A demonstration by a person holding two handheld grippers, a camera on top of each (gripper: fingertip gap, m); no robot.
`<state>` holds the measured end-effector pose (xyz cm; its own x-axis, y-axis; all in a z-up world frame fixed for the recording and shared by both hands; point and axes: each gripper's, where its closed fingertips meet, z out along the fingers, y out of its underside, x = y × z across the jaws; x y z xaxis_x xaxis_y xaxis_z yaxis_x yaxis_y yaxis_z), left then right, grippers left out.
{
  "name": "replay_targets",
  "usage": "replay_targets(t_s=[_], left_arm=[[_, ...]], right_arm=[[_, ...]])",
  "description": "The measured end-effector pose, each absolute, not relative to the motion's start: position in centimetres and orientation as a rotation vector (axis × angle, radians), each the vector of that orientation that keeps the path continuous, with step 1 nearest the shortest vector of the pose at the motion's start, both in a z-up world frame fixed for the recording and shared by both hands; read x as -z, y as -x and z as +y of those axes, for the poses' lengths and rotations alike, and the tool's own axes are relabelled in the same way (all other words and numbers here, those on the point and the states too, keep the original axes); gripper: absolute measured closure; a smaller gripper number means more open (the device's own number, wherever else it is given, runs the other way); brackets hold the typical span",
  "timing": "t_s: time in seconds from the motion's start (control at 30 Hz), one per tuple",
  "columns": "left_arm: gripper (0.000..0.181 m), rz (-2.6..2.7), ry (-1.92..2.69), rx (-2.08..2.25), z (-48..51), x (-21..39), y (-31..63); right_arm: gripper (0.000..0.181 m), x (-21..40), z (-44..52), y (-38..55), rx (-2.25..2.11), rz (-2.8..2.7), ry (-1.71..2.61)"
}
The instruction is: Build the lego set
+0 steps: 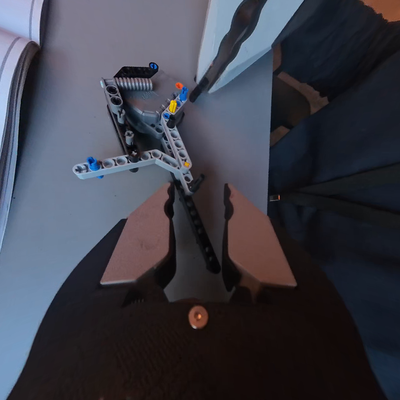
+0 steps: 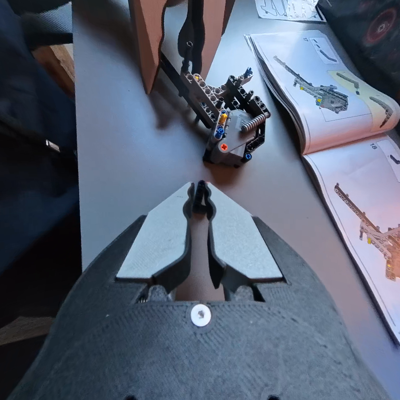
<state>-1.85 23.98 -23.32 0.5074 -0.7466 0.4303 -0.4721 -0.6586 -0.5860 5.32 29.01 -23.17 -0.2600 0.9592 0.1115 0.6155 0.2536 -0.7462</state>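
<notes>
The partly built Lego model (image 1: 149, 121) lies on the grey table (image 1: 65, 216). It has a grey block, a metal spring, light grey beams and blue, yellow and orange pins. Its long black beam (image 1: 199, 229) runs back between my left gripper's brown fingers (image 1: 149, 233). My left gripper (image 1: 198, 187) is open, and there is a gap between the beam and the right pad. A black pin (image 1: 198, 180) sticks out at the beam's joint. My right gripper (image 2: 200, 185) is shut on a small black pin (image 2: 199, 199), just short of the model's grey block (image 2: 229, 142). It also shows in the left wrist view (image 1: 195, 91).
An open instruction booklet (image 2: 324, 91) lies right of the model and also shows in the left wrist view (image 1: 13, 97). A dark box (image 2: 368, 28) stands at the far right. The table edge (image 2: 75, 129) runs along the left, with a person's dark clothing (image 1: 335, 194) beyond it. My right fingertips sit around 10 cm from my left ones.
</notes>
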Motion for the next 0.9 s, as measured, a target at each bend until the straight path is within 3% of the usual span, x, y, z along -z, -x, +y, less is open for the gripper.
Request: replay_targets(t_s=[0.3, 0.67, 0.9], left_arm=[[0.137, 1.029, 2.352, 0.958, 23.7, 23.4, 1.3], [0.135, 0.988, 2.334, 0.832, 24.9, 21.3, 4.0], [0.145, 1.01, 2.281, 0.75, 27.5, 18.9, 4.1]], right_arm=[[0.176, 24.2, 29.7, -5.3, -0.65, -1.987, 1.46], [0.177, 19.5, 31.5, -4.6, -1.03, -1.734, 1.507], [0.177, 17.6, 31.2, -1.6, -1.11, -1.765, 1.494]])
